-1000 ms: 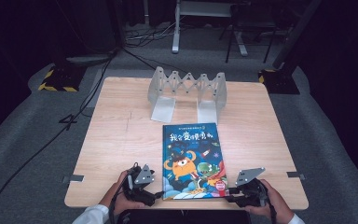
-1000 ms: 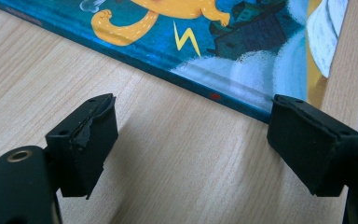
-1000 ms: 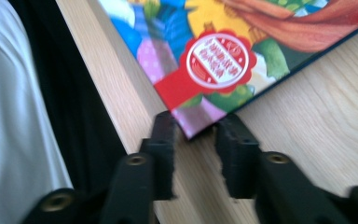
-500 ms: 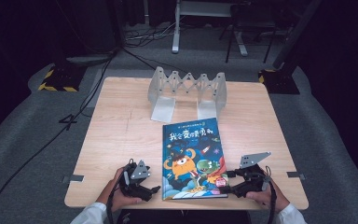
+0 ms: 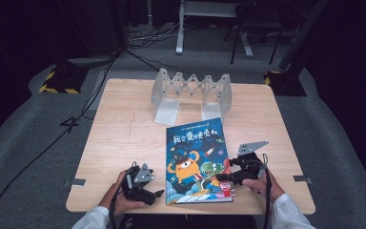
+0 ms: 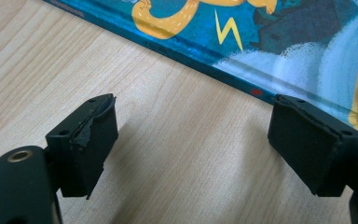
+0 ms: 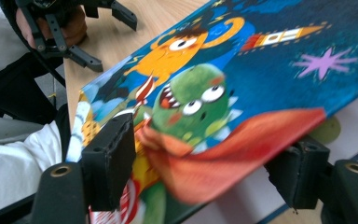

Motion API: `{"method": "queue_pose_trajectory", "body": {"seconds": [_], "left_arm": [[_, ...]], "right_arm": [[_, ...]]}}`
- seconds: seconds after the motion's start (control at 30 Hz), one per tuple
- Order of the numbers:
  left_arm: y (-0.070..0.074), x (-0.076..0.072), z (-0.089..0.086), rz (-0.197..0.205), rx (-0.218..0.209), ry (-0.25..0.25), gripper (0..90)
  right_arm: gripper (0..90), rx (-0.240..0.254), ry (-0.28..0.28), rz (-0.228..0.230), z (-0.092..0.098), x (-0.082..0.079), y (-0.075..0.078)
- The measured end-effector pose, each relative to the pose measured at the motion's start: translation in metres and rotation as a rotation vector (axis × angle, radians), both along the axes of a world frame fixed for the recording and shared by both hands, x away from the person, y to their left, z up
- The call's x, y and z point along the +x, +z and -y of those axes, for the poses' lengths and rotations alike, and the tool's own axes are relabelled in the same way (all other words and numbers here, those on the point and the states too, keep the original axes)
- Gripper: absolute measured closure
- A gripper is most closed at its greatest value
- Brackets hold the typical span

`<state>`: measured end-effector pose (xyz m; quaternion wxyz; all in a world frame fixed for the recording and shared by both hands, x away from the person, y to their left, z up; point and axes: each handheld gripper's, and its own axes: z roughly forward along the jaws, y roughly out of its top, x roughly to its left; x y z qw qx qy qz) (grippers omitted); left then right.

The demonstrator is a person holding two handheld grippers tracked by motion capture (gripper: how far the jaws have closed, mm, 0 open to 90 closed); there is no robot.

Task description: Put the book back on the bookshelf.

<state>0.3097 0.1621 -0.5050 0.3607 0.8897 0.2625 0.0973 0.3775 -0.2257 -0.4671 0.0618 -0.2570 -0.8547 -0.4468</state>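
Note:
A blue picture book (image 5: 195,157) with cartoon monsters lies on the wooden table (image 5: 124,129), near the front. My left gripper (image 5: 156,194) sits low by the book's front left corner. It is open, with bare wood between its jaws and the book's edge (image 6: 261,42) just beyond them. My right gripper (image 5: 221,179) reaches over the book's front right corner. In the right gripper view the cover (image 7: 261,60) is tilted up off a white page, and its corner passes between my wide-apart jaws, one on each side. The right gripper (image 7: 205,154) is open.
A grey zigzag folding rack (image 5: 190,93) stands at the back of the table. The person's other hand with the left gripper (image 7: 74,28) is across the book in the right gripper view. The table's front edge is just behind both hands.
My right gripper has moved left onto the book's front right corner, and the cover's corner now sits raised between its jaws. The left gripper has barely moved.

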Motion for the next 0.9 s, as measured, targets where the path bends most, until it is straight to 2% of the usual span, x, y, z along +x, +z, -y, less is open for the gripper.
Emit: {"method": "queue_pose_trajectory", "body": {"seconds": [0.2,0.33,0.4,0.53,0.67,0.9], "left_arm": [[0.0,0.0,0.0,0.0,0.0,-0.002,16.4],[0.0,0.0,0.0,0.0,-0.001,-0.001,16.4],[0.0,0.0,0.0,0.0,-0.001,-0.001,16.4],[0.0,0.0,-0.001,0.0,0.002,-0.002,16.4],[0.0,-0.001,-0.002,0.003,0.002,0.004,16.3],[0.0,-0.001,-0.004,-0.002,0.001,0.01,16.1]], "right_arm": [[30.2,0.028,0.064,-0.023,-0.005,0.01,-0.005],[32.9,0.039,0.069,-0.019,-0.007,0.01,-0.005],[38.4,0.067,0.062,-0.03,-0.006,0.01,-0.004],[46.6,0.122,0.084,-0.039,-0.004,0.006,-0.003],[49.2,0.151,0.102,-0.016,-0.005,-0.003,0.002],[49.3,0.153,0.108,0.028,-0.006,-0.013,0.006]]}}
